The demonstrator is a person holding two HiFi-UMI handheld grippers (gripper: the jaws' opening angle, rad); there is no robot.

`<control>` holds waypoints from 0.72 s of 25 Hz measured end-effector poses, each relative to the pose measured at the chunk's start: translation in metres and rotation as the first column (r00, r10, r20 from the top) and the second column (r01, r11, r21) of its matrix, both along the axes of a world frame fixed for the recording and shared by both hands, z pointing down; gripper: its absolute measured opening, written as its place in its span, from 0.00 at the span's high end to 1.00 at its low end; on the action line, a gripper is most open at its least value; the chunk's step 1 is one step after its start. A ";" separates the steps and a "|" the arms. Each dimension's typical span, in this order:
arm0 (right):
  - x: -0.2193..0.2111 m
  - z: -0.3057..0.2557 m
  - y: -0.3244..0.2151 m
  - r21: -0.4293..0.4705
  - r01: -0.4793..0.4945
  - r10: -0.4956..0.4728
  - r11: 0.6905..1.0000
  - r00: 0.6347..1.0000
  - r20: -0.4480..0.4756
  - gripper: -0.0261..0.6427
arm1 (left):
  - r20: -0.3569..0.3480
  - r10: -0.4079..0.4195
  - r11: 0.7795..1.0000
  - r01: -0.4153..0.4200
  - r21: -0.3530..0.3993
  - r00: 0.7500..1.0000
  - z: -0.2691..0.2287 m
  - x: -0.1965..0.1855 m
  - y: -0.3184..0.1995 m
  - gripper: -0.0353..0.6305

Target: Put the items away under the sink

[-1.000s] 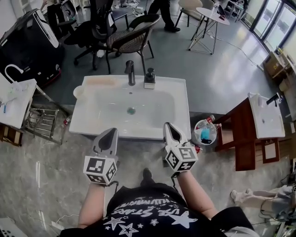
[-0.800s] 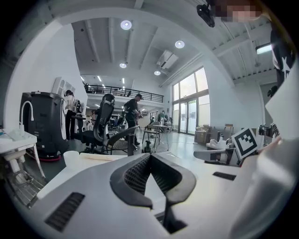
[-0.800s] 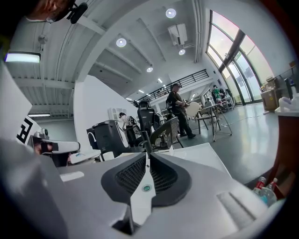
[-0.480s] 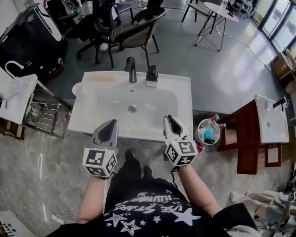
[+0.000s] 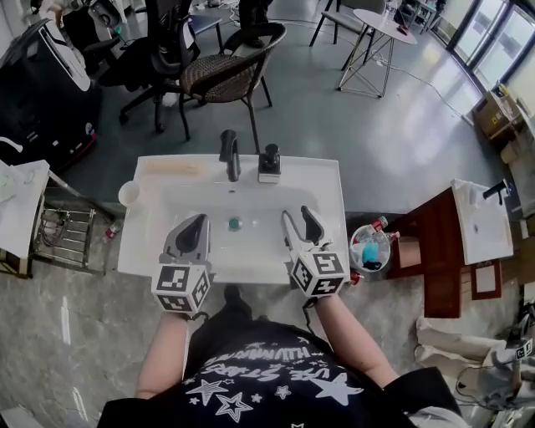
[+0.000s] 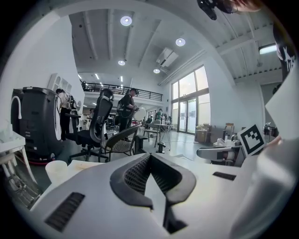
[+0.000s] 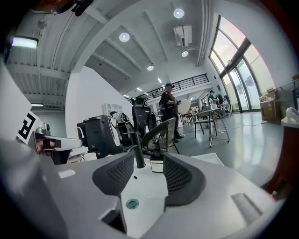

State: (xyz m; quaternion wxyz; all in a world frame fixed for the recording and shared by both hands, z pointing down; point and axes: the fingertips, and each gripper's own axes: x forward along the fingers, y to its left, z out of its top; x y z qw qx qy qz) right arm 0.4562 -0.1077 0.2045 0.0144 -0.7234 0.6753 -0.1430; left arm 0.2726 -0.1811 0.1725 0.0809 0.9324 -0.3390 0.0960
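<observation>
White sink fills the view below you. Your left tongs, pressed together and empty, and right tongs, jaws just spread partway on nothing, have come forward over its basin. The soap dispenser stands on the sink's back rim, probably your next pick.

woven chair stands left of round table.

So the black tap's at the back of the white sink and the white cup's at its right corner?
No. The black tap is at the back of the white sink, but the white cup is at its left corner, as the head view shows.
</observation>
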 end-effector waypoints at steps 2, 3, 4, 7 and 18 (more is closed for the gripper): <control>0.003 0.002 -0.017 -0.004 -0.029 0.029 1.000 1.000 -0.012 0.69 | -0.004 0.001 1.000 -0.001 0.006 1.000 0.001 0.001 -0.020 0.93; 0.005 0.003 -0.026 -0.004 -0.044 0.044 0.999 0.999 -0.021 0.67 | -0.007 0.002 1.000 -0.002 0.009 1.000 0.000 0.001 -0.030 0.93; 0.006 0.004 -0.034 -0.001 -0.058 0.058 0.998 0.998 -0.032 0.66 | -0.011 0.002 1.000 -0.002 0.013 1.000 0.000 0.002 -0.039 0.93; 0.010 0.007 -0.056 0.008 -0.097 0.097 0.995 0.993 -0.059 0.66 | -0.028 0.005 1.000 -0.005 0.015 1.000 0.001 0.003 -0.066 0.93; 0.028 0.029 -0.122 -0.022 -0.205 0.199 0.979 0.968 -0.155 0.66 | -0.038 0.057 0.998 -0.056 0.008 0.998 0.011 0.018 -0.134 0.93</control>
